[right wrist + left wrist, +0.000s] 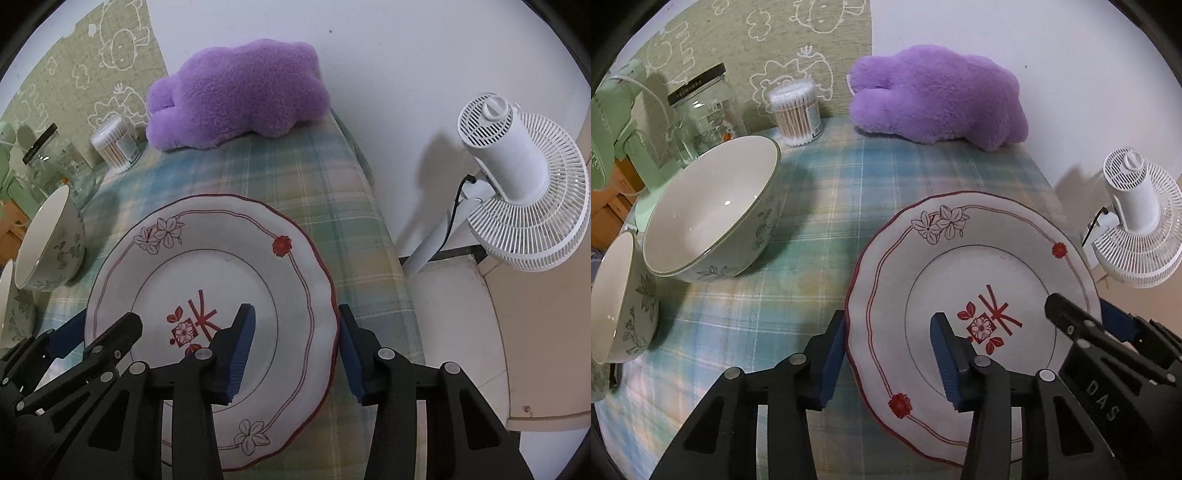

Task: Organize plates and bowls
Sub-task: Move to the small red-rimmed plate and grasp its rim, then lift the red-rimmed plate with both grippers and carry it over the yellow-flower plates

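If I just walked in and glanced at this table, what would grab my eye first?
Probably the fluffy purple cloud-shaped cushion at the back of the plaid tablecloth. Next, the white scalloped plate with red flower trim in front, its opposite rims straddled by the left gripper and right gripper. Two white floral bowls sit to its left.

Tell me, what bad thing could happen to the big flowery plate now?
The white scalloped china plate is straddled at opposite rims by the left gripper and right gripper; neither clearly pinches it yet, so it might slip. It lies near the plaid tablecloth's edge, so a nudge could send it off.
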`<state>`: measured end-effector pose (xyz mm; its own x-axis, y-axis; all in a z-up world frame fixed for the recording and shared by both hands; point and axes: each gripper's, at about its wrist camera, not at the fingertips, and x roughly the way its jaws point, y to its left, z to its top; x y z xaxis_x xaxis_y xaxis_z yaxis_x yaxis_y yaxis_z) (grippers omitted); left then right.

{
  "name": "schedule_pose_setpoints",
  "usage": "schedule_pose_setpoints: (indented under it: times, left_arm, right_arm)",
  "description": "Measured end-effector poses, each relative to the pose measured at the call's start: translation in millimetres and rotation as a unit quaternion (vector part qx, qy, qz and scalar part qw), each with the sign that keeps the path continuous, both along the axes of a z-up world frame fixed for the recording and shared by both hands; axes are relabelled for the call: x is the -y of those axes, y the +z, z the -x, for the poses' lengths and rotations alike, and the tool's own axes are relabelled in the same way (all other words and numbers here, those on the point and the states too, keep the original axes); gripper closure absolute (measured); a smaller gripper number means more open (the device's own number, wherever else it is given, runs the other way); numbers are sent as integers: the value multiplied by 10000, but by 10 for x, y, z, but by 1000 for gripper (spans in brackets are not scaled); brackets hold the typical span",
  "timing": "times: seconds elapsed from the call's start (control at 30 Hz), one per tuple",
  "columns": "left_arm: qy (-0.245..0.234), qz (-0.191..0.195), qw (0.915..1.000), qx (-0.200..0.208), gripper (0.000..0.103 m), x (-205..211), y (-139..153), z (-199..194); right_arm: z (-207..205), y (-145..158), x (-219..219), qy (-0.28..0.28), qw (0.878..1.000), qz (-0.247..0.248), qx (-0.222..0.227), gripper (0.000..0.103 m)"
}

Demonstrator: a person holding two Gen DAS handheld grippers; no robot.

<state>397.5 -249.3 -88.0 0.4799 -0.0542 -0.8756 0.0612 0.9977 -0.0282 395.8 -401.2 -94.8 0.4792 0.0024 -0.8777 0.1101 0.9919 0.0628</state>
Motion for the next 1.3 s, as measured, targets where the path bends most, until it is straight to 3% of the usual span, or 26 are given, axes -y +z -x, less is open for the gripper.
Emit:
schedule_pose_setpoints:
  times: [0.5,0.73,1.3]
  left_arm:
    - [31,-171,9994,-309,57,-328,-25,535]
    - [51,-188,9991,-367,57,-471,-24,796]
    - [177,-66,9993,-321,54,-459,-109,580]
  right_arm:
    - [393,64,-269,202,9991,-256,-281,58]
    - [637,49,-494,406,9984,-69,-392,58]
    - [453,-40,-553,397,9984,177,-357,55]
